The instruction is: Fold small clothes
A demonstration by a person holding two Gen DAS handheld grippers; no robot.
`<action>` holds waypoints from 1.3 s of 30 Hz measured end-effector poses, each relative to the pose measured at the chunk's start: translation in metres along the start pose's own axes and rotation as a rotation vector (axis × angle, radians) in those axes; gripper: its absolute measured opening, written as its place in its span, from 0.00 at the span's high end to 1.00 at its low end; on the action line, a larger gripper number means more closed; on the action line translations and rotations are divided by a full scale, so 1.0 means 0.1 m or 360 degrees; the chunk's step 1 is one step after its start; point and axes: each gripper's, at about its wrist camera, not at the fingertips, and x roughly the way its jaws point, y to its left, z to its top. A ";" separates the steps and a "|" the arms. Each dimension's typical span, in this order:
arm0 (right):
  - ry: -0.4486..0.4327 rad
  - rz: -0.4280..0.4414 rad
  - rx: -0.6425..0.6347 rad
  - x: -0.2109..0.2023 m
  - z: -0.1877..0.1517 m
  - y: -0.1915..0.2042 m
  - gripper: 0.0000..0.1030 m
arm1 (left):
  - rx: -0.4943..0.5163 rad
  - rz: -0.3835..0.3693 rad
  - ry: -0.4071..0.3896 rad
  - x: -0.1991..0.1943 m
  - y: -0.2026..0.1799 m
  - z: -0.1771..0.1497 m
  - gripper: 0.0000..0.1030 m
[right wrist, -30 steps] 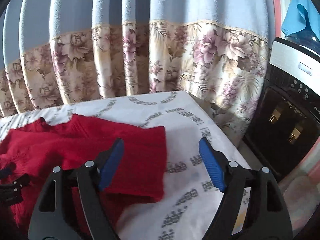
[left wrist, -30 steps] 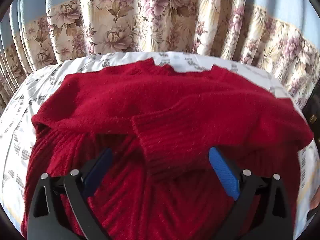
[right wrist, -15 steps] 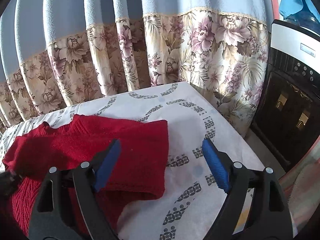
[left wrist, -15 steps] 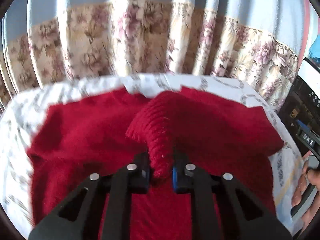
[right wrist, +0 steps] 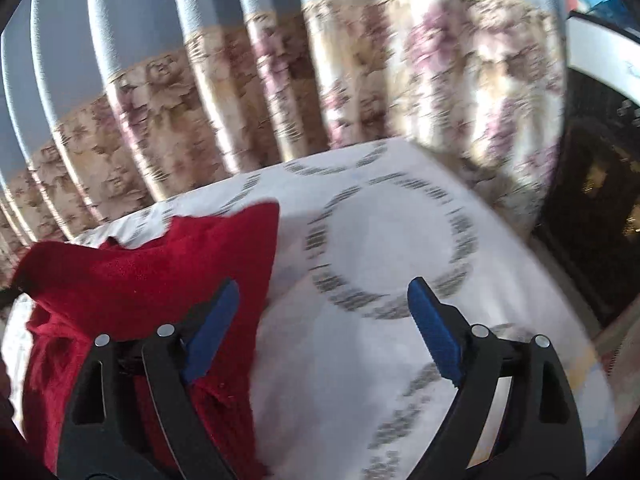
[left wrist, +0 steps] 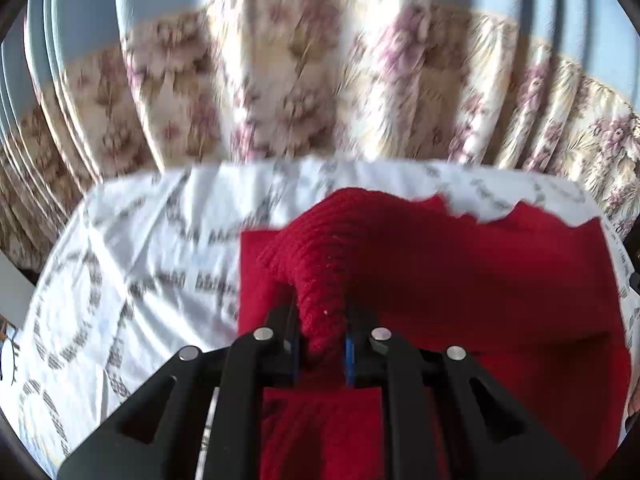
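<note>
A red knitted sweater [left wrist: 480, 280] lies on the white patterned tablecloth [left wrist: 140, 272]. My left gripper [left wrist: 322, 340] is shut on the sweater's ribbed cuff [left wrist: 320, 264], holding it lifted over the garment body. In the right wrist view the sweater [right wrist: 140, 280] lies at the left. My right gripper [right wrist: 320, 324] is open and empty above the sweater's right edge, its left blue pad [right wrist: 212, 328] over the red knit and its right pad [right wrist: 436, 332] over bare cloth.
A floral and blue curtain [left wrist: 320, 80] hangs just behind the table's far edge. A black and white appliance [right wrist: 600, 160] stands to the right of the table. The tablecloth [right wrist: 400, 260] shows to the right of the sweater.
My left gripper closed on the ribbed cuff and carried it leftward, baring cloth at the left. My right gripper stayed open and shifted slightly over the sweater's right edge.
</note>
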 end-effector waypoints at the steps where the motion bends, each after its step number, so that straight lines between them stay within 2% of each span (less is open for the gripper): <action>1: 0.0047 0.0033 -0.0022 0.09 0.01 0.09 0.16 | -0.0004 -0.0011 0.0021 0.04 0.03 -0.04 0.84; 2: 0.0089 0.0057 -0.0052 0.16 0.01 0.18 0.16 | 0.0019 -0.0024 0.0056 0.12 0.04 -0.09 0.82; 6: 0.0184 0.0138 -0.0156 0.41 0.04 0.48 0.17 | 0.0031 -0.0030 0.0047 0.18 0.06 -0.18 0.76; 8: 0.0269 0.0123 -0.0198 0.57 0.06 0.57 0.39 | 0.0033 -0.0037 0.0053 0.21 0.08 -0.17 0.73; 9: 0.0323 0.0139 -0.0218 0.64 0.05 0.60 0.68 | 0.0030 -0.0039 0.0049 0.21 0.10 -0.18 0.73; 10: 0.0368 0.0237 -0.0214 0.69 0.06 0.64 0.77 | 0.0025 -0.0036 0.0041 0.20 0.11 -0.17 0.73; 12: 0.0324 0.0162 -0.0302 0.65 0.10 0.75 0.86 | -0.0015 -0.0023 -0.0019 0.12 0.14 -0.17 0.75; 14: 0.0209 0.0048 -0.0359 0.53 0.20 0.83 0.86 | 0.0021 0.0012 -0.0085 0.06 0.11 -0.17 0.76; 16: 0.0137 0.0011 -0.0408 0.45 0.26 0.87 0.86 | 0.0075 0.0025 0.0000 0.18 0.04 -0.21 0.75; 18: 0.0222 -0.0059 -0.0475 0.59 0.23 0.89 0.86 | 0.0037 0.0019 0.0018 0.21 0.08 -0.19 0.71; 20: 0.0310 -0.0086 -0.0470 0.73 0.16 0.85 0.82 | 0.0003 0.0025 0.0033 0.22 0.14 -0.17 0.56; 21: 0.0314 -0.0121 -0.0481 0.75 0.11 0.84 0.70 | -0.0026 0.0037 0.0021 0.20 0.18 -0.17 0.47; 22: 0.0286 -0.0161 -0.0476 0.72 0.09 0.81 0.51 | -0.0056 0.0064 0.0002 0.18 0.25 -0.18 0.33; 23: 0.0268 -0.0205 -0.0454 0.69 0.09 0.77 0.45 | -0.0070 0.0069 -0.0004 0.17 0.29 -0.18 0.27; 24: 0.0270 -0.0206 -0.0432 0.67 0.09 0.73 0.37 | -0.0087 0.0074 -0.0006 0.16 0.35 -0.19 0.26; 25: 0.0278 -0.0190 -0.0396 0.64 0.09 0.66 0.34 | -0.0097 0.0091 -0.0006 0.16 0.40 -0.19 0.26; 28: 0.0278 -0.0185 -0.0407 0.55 0.04 0.60 0.32 | -0.0106 0.0147 0.0013 0.15 0.50 -0.22 0.17; 33: 0.0241 -0.0188 -0.0416 0.27 -0.06 0.59 0.27 | -0.0063 0.0238 0.0020 0.10 0.63 -0.30 0.17; 36: 0.0183 -0.0179 -0.0420 0.03 -0.13 0.60 0.21 | -0.0111 0.0224 -0.0080 -0.03 0.78 -0.35 0.17; 39: 0.0140 -0.0159 -0.0431 -0.19 -0.20 0.60 0.18 | -0.0184 0.0165 -0.0088 -0.12 0.91 -0.40 0.17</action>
